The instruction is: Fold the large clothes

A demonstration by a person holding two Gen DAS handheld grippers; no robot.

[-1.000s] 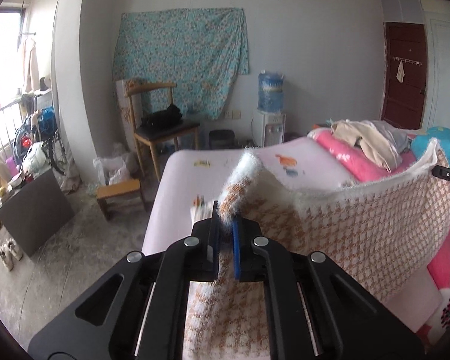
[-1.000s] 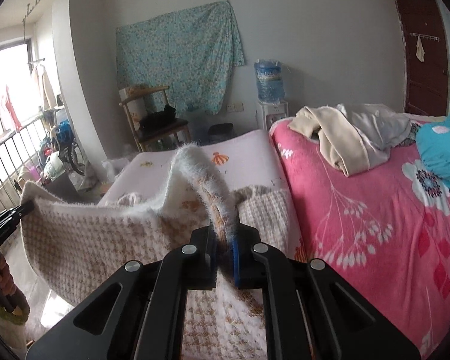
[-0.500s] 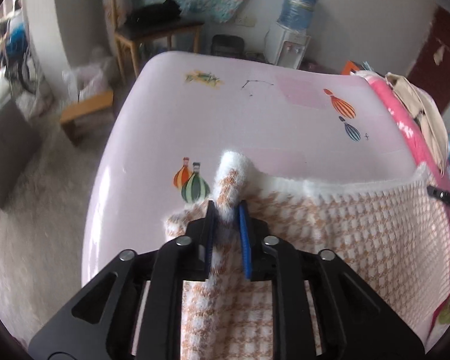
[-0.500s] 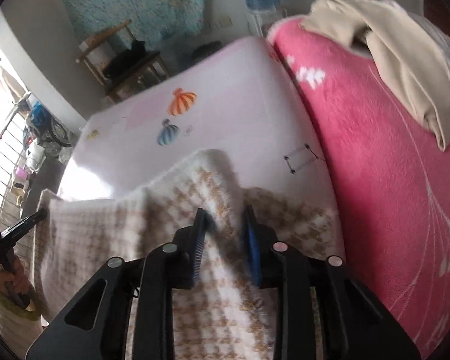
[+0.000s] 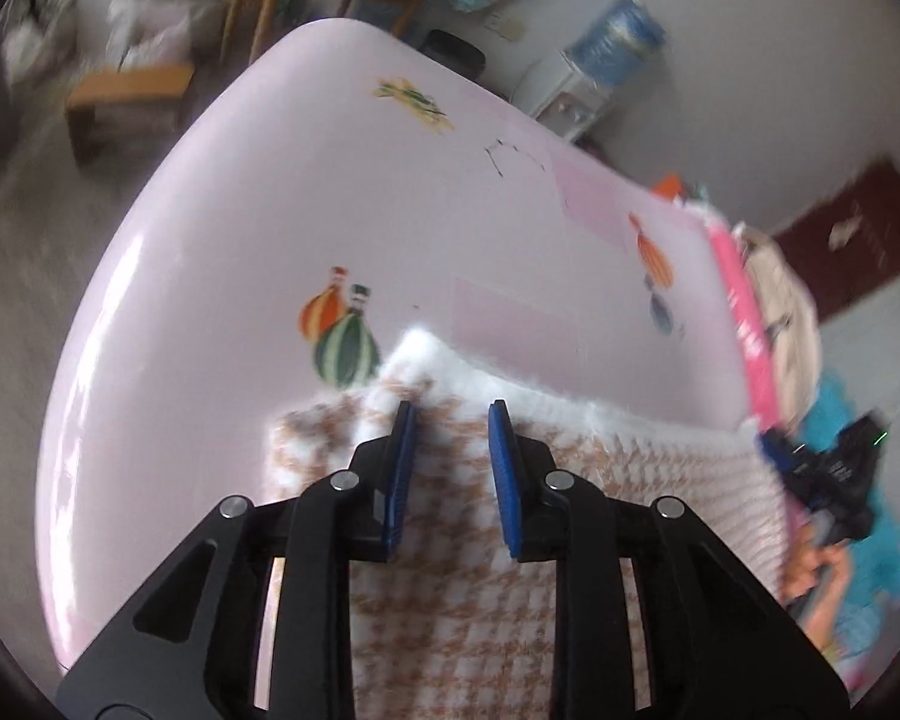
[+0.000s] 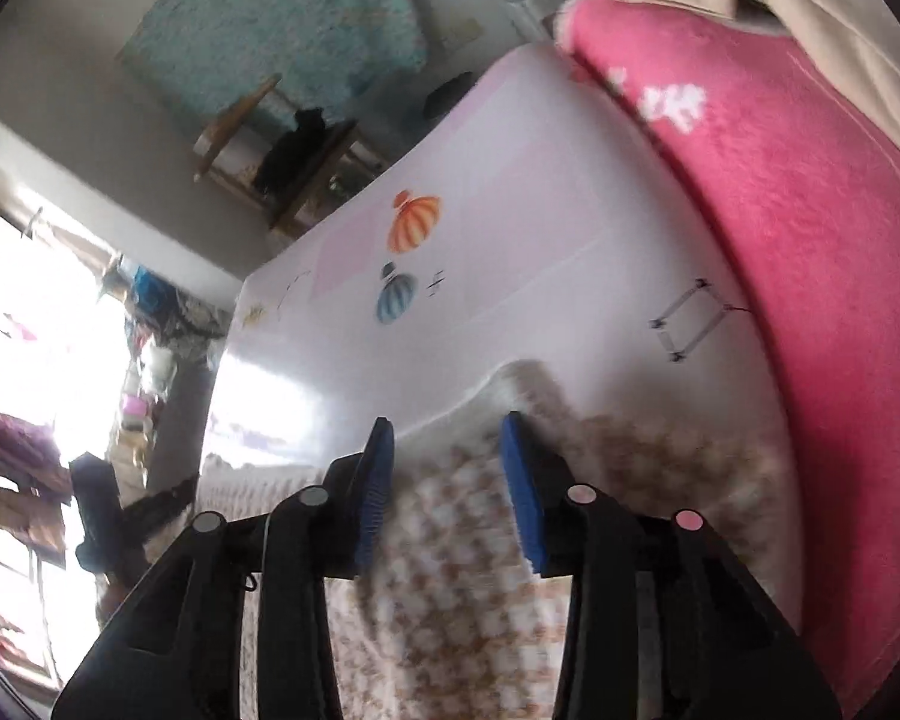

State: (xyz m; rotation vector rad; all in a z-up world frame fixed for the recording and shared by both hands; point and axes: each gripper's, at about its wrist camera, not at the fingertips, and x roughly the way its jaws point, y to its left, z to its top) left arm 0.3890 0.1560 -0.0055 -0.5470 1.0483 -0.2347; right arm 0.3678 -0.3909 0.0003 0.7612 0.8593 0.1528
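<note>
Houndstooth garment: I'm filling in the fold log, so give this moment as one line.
garment: houndstooth garment flat on pink sheet | left gripper: opening, edge between, unpinched | right gripper: closing, pads off cloth

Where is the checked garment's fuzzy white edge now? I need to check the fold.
The fuzzy white edge lies on the pale pink sheet, just beyond the left gripper, beside the printed balloons.

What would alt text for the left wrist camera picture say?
The left gripper, jaws opening, hangs over the corner of a brown-and-white checked garment lying on a pale pink bed sheet printed with balloons. The right gripper shows at the far right.
</note>
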